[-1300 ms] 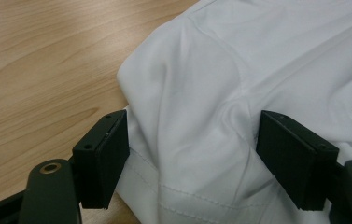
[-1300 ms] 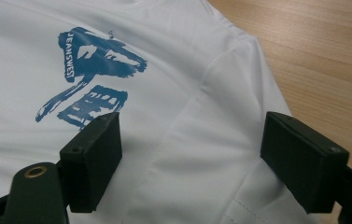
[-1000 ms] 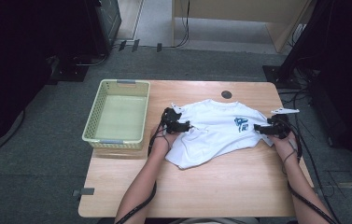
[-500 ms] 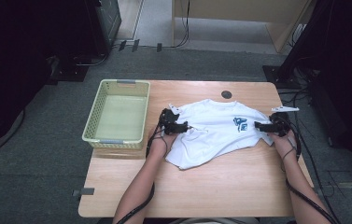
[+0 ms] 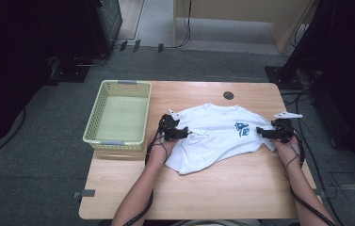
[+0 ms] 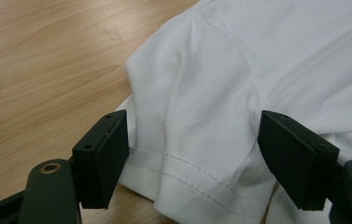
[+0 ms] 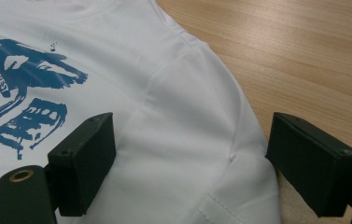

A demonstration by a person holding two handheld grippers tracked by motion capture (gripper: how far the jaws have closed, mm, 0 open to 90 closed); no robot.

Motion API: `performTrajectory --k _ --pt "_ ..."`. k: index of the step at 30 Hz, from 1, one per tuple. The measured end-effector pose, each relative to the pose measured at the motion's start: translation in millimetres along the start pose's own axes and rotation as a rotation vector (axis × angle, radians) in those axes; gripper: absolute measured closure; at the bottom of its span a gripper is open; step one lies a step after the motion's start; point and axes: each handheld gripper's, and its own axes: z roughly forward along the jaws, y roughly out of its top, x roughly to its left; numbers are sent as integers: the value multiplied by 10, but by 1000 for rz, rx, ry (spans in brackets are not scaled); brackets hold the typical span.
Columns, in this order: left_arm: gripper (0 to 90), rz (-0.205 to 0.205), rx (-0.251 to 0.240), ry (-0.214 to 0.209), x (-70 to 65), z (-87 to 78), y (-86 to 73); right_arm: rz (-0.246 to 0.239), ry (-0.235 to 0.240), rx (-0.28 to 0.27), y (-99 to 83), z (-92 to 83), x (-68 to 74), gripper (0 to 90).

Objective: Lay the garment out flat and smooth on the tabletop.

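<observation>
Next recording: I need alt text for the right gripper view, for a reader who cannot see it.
A white cotton T-shirt with a blue printed logo lies on a light wooden table, its sleeve lying between the right gripper's two black jaws. The jaws stand open, not pressing the fabric.

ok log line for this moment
left gripper: open at sleeve | right gripper: just opening, over other sleeve | t-shirt: on table

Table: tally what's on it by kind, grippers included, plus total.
T-shirt: 1, white with a blue print
Basket: 1, pale green, nothing in it
Grippers: 2, left gripper and right gripper, both open at the shirt's sleeves
Total: 4
</observation>
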Motion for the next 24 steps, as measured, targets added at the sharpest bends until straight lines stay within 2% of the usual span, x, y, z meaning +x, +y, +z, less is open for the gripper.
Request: performTrajectory --k 15,24 --pt "256 -16 -7 18 -80 -244 -230 -34 37 -6 -134 -127 181 158" --pt "255 -20 -4 19 -108 -359 -328 -38 43 -4 -202 -199 262 159"
